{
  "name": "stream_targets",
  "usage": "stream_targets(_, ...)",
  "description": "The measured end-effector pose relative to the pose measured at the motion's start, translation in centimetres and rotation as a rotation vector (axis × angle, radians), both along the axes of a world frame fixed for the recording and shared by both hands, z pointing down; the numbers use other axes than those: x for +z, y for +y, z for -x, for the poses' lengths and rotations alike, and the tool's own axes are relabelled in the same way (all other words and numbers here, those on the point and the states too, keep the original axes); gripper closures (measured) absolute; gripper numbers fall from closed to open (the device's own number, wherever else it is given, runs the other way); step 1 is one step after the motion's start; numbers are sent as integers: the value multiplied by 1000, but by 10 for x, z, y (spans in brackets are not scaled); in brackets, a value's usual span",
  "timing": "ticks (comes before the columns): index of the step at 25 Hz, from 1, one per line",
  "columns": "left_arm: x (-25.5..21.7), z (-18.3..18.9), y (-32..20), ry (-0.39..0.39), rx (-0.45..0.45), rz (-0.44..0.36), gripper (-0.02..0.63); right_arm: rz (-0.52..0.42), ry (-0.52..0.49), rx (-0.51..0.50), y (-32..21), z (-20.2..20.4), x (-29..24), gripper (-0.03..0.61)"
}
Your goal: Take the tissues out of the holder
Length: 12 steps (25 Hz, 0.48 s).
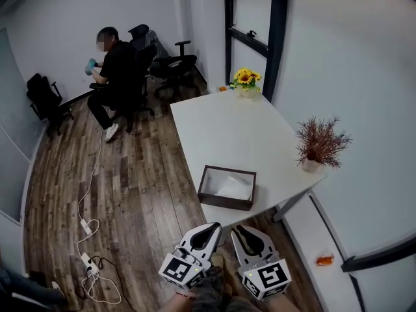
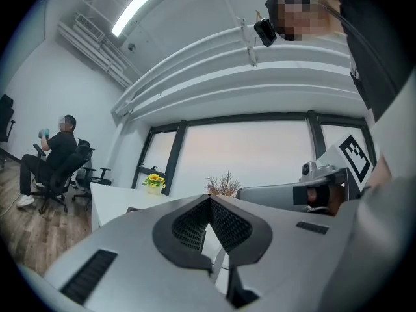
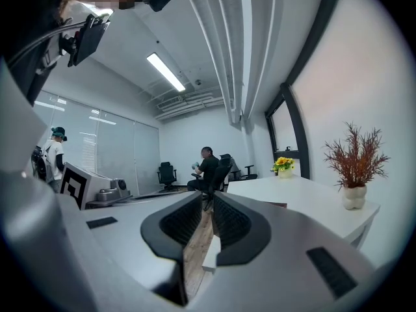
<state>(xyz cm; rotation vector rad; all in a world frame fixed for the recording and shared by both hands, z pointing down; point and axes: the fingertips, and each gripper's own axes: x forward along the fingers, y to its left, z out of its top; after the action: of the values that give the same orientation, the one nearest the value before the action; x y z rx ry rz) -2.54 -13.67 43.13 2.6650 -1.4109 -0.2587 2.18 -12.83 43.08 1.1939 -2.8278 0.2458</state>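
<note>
A dark brown tissue holder (image 1: 225, 204) stands near the front edge of the white table (image 1: 234, 125), with white tissues (image 1: 234, 187) lying inside it. Both grippers hover low in the head view, in front of the table edge and short of the holder. My left gripper (image 1: 214, 227) (image 2: 209, 199) is shut, its tips touching, with nothing in it. My right gripper (image 1: 240, 229) (image 3: 208, 197) shows a narrow gap between its pads and holds nothing. In the right gripper view the holder (image 3: 277, 205) is a thin brown edge on the table.
A sunflower pot (image 1: 246, 82) stands at the table's far end, and a dried red plant in a white pot (image 1: 320, 145) at its right edge. A person sits on a chair (image 1: 116, 77) at the back left among office chairs (image 1: 174, 65). A power strip and cable (image 1: 88, 239) lie on the wooden floor.
</note>
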Motion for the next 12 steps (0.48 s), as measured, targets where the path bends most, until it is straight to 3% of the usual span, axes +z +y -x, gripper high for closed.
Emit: stream_targets(12,25,7,-64,-5,24,48,606,78,71,-8,-69,2,27,530)
